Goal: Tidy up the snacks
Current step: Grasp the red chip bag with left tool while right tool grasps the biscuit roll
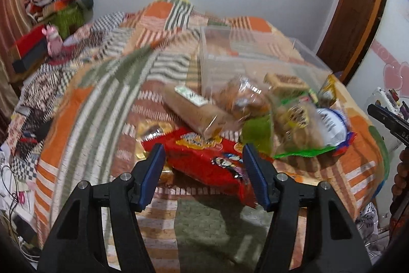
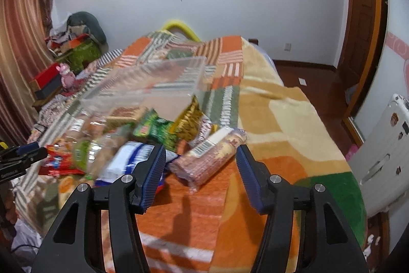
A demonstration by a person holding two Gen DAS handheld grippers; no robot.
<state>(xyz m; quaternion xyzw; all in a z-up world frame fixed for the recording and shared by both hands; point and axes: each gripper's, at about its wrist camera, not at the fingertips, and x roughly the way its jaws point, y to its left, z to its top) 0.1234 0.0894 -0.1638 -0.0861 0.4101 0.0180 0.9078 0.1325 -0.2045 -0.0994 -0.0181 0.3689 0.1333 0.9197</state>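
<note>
Bedroom scene, patchwork blanket (image 1: 107, 99) carrying a heap of snacks near its front edge, clear box (image 1: 245, 55) empty behind them. Left gripper (image 1: 203, 170) spread wide over the red packet (image 1: 207, 163), holding nothing. Best to straddle its narrow width, then close. Right gripper (image 2: 200, 170), also wide and empty, lines up on the biscuit roll (image 2: 209, 157); grip mid-length, gently.

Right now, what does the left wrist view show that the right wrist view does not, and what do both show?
Only the left wrist view: the open left tool over the red snack packet, and a tan cracker box.
Only the right wrist view: the open right tool facing a pink biscuit roll, plus a gold packet.
Both: the clear plastic container behind the snack pile, on the patchwork blanket.
</note>
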